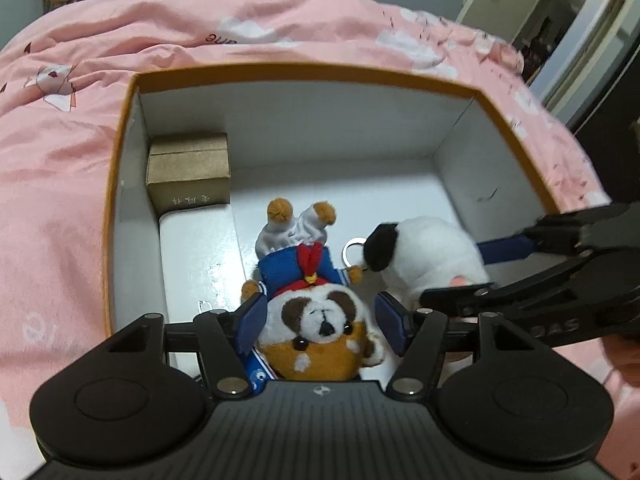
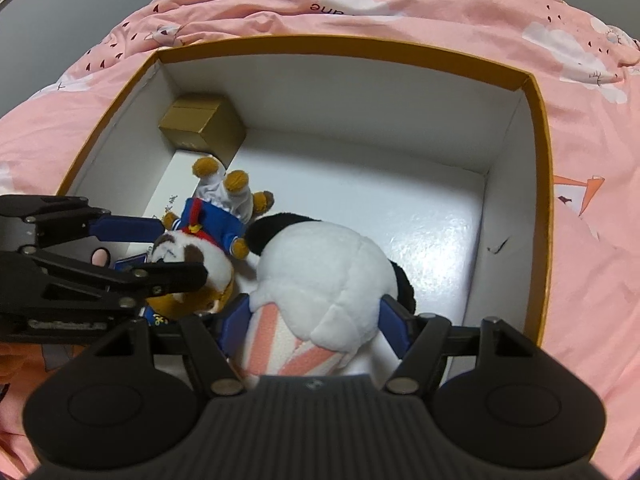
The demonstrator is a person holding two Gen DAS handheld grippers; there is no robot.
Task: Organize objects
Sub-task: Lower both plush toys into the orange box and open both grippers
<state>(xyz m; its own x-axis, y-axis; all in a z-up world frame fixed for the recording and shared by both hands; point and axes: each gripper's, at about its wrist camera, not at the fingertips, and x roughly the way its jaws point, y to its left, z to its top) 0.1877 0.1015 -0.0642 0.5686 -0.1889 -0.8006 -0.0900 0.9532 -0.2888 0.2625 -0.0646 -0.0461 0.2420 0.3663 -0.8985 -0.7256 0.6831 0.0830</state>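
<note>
A brown-and-white plush in a blue sailor suit (image 1: 296, 272) (image 2: 212, 220) lies head towards me on the floor of an orange-rimmed white box (image 1: 304, 70) (image 2: 360, 46). My left gripper (image 1: 322, 314) (image 2: 182, 248) stands open around its head, with a gap at the right pad. Right beside it sits a white plush with a black ear (image 1: 432, 252) (image 2: 320, 264). My right gripper (image 2: 314, 324) (image 1: 452, 272) is shut on this white plush, whose body fills the space between both blue pads. A silver key ring (image 1: 352, 250) lies between the two toys.
A small brown carton (image 1: 188, 168) (image 2: 202, 128) stands in the box's far left corner, with a flat white box (image 1: 196, 248) (image 2: 176, 184) in front of it. The box's right half has bare floor. Pink bedding (image 1: 60, 160) (image 2: 592, 240) surrounds the box. A doorway (image 1: 560, 20) shows far right.
</note>
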